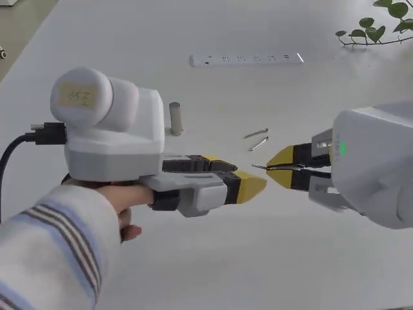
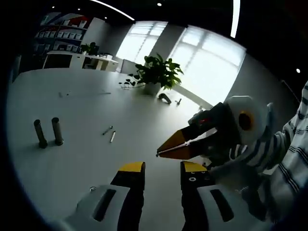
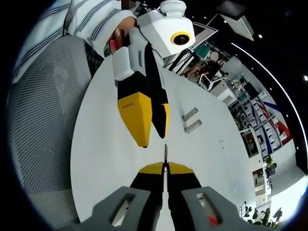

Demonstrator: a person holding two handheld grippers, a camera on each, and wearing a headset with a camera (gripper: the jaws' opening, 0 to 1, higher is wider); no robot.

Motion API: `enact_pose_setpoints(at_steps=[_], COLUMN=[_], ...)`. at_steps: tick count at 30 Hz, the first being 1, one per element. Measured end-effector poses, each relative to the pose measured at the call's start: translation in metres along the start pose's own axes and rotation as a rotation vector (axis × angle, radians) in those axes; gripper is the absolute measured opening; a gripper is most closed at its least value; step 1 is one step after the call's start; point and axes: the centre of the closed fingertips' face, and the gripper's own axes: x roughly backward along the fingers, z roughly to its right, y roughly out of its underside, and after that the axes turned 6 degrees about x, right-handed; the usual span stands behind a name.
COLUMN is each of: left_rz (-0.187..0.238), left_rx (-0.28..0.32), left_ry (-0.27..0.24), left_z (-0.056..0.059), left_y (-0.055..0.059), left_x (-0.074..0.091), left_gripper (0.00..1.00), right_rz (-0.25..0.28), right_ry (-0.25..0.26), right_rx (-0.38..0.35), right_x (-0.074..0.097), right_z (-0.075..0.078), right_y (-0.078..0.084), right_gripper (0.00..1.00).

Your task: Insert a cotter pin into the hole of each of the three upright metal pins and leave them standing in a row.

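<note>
1. White worktop (image 1: 213, 258) spreads under both tools. In the head view a power strip (image 1: 246, 59) lies toward its far side, and a leafy plant (image 1: 381, 26) reaches in at the far right corner.
2. The left hand-held gripper (image 2: 162, 168) is carried by a hand (image 1: 126, 200) in a striped sleeve (image 1: 51, 252). It hovers over the worktop with its yellow-tipped jaws parted by a moderate gap and nothing between them.
3. The right hand-held gripper (image 3: 165, 167) has its jaws pinched together on a cotter pin (image 3: 165, 155). The pin's thin end sticks out forward past the tips, pointing at the left hand-held gripper. The two sets of tips are near each other but not touching.
4. In the left gripper view, two upright metal pins (image 2: 57, 131) stand just beside each other on the worktop, well apart from both grippers. The head view shows one of them upright beyond the left hand-held gripper's body.
5. Two loose cotter pins (image 1: 256, 134) lie flat and close together on the worktop, between the metal pins and the gripper tips.
</note>
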Motion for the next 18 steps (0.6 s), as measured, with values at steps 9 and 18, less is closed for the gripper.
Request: enact_pose_setpoints(at_steps=[9,18], left_rz=[-0.003,-0.007], left_rx=[0.021,0.044], left_ry=[-0.004,-0.017], left_z=[-0.002,-0.008], left_y=[0.001,0.002], left_x=[-0.003,-0.005], left_gripper=[0.21,0.13], right_rz=[0.011,0.029], right_ry=[-0.012,-0.032], right_rx=[0.013,0.026], right_x=[-0.003,-0.006], right_z=[-0.003,-0.009], right_y=[-0.006,-0.013], right_gripper=[0.0,0.0])
